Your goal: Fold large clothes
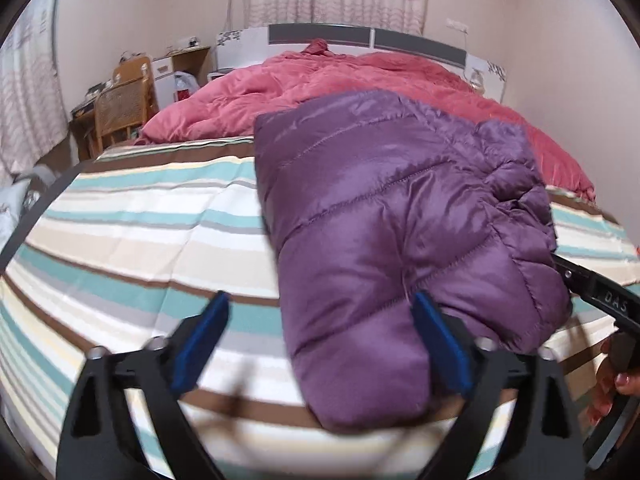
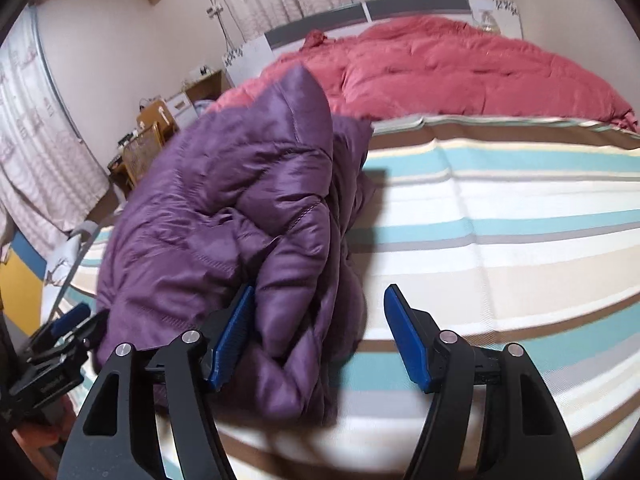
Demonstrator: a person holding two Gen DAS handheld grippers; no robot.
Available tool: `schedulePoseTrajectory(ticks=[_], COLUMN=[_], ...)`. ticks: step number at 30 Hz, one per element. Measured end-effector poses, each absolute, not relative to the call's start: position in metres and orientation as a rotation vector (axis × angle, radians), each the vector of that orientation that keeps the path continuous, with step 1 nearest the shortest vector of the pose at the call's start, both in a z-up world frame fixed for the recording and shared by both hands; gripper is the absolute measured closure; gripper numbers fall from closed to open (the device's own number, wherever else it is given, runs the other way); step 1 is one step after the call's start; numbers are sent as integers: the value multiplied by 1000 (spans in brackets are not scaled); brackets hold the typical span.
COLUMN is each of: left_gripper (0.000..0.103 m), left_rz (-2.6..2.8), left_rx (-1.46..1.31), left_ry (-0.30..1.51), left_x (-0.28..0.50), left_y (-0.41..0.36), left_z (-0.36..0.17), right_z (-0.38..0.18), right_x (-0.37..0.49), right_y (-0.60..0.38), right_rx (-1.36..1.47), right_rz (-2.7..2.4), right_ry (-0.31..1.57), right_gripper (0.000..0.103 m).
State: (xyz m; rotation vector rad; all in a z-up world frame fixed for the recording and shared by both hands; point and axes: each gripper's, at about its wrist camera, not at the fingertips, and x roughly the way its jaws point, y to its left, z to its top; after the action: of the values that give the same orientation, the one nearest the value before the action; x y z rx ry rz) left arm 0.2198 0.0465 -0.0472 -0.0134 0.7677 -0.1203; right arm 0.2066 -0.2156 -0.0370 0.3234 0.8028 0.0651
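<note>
A purple quilted down jacket [image 1: 392,216] lies folded into a thick bundle on the striped bed sheet [image 1: 140,240]. My left gripper [image 1: 320,332] is open, its blue pads astride the bundle's near left corner. In the right wrist view the jacket [image 2: 224,240] fills the left half. My right gripper [image 2: 320,328] is open, its left pad against the jacket's near right edge, its right pad over the bare sheet [image 2: 500,240]. The right gripper's black body also shows in the left wrist view [image 1: 600,296], and the left gripper shows at the right wrist view's left edge [image 2: 60,336].
A pink-red duvet [image 1: 320,84] is heaped at the head of the bed below the white and grey headboard [image 1: 360,40]. Wicker chairs [image 1: 120,108] and a small desk stand left of the bed. Curtains hang behind and at the left.
</note>
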Motion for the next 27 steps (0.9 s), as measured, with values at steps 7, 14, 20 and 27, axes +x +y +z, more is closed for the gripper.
schedulePoseTrajectory(ticks=[7,14,20,27], left_gripper=[2,2,2,2], left_rz=[-108,-74,-83,-23], left_rx=[-20,36,-4,-31], left_ry=[761,737,713,705], left_x=[179,141,109,85], left_y=[41,35,47,64], left_z=[-37,-22,-12,-10], right_z=[-10,9,17,17], right_x=[160,123,89,69], right_y=[-202,-187,-177,-170], right_rx=[264,192,129,107], right_rz=[97,107,75,59], right_ry=[741,681,639,631], right_gripper=[12,6,3,3])
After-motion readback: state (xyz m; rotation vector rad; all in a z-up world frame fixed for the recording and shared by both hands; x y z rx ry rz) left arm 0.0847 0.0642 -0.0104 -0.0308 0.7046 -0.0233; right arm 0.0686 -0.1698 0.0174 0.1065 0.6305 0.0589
